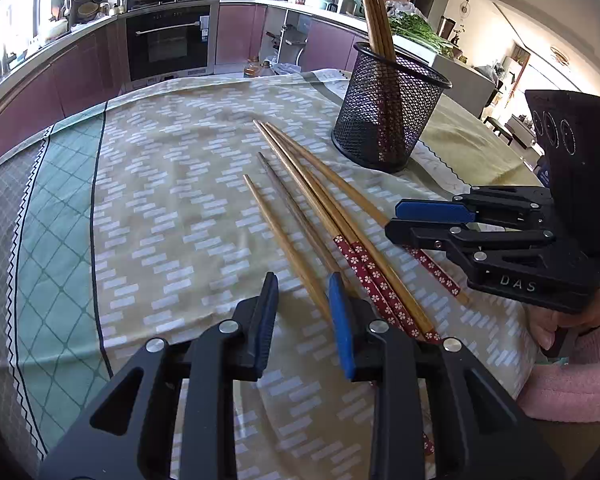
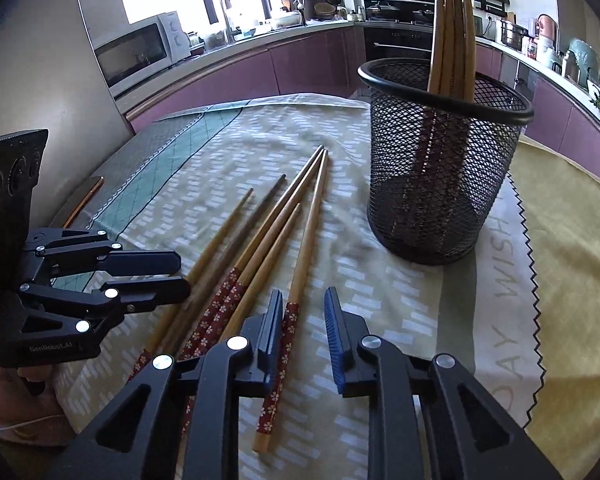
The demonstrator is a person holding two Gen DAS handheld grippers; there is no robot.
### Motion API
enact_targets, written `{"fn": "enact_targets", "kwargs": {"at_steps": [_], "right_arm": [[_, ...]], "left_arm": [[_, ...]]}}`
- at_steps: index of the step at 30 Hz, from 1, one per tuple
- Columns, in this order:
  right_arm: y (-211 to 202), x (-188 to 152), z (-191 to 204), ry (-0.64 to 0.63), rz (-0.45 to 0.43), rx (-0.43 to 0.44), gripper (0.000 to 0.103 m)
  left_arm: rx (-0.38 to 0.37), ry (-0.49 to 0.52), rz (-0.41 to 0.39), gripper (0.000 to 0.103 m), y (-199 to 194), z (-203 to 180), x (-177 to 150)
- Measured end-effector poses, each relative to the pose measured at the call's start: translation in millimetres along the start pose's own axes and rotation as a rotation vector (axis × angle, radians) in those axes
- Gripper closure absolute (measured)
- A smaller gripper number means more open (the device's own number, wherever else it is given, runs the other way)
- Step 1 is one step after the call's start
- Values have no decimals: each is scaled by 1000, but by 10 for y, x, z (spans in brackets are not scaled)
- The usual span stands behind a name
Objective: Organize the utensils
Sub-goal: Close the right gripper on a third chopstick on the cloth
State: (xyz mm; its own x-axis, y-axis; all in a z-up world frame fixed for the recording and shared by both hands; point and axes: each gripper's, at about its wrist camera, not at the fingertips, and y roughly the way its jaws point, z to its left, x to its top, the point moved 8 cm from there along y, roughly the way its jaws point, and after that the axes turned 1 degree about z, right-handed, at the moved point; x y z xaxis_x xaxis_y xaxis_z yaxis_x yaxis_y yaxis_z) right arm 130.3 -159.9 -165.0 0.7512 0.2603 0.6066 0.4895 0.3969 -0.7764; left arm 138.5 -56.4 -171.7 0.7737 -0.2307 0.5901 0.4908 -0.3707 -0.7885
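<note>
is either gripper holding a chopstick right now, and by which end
Nothing is held: left gripper and right gripper are both open above the loose chopsticks.

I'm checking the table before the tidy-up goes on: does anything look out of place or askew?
Yes: loose chopsticks lie fanned on the tablecloth beside the mesh holder, where others already stand upright. Nothing looks spilled or broken.

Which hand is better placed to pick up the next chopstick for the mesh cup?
Probably the right. Its open tool is beside the nearest chopstick, and the mesh cup stands on its side. The left tool, also open, is farther from the cup.
</note>
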Motion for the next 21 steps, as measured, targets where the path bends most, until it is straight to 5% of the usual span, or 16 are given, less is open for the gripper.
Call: {"fn": "enact_targets", "kwargs": {"at_steps": [11, 21], "right_arm": [[172, 179, 30, -31, 6, -45, 83], [288, 329, 3, -26, 6, -45, 89]], "left_arm": [[39, 35, 19, 78, 73, 11, 81], [64, 3, 12, 92, 118, 81, 143]]}}
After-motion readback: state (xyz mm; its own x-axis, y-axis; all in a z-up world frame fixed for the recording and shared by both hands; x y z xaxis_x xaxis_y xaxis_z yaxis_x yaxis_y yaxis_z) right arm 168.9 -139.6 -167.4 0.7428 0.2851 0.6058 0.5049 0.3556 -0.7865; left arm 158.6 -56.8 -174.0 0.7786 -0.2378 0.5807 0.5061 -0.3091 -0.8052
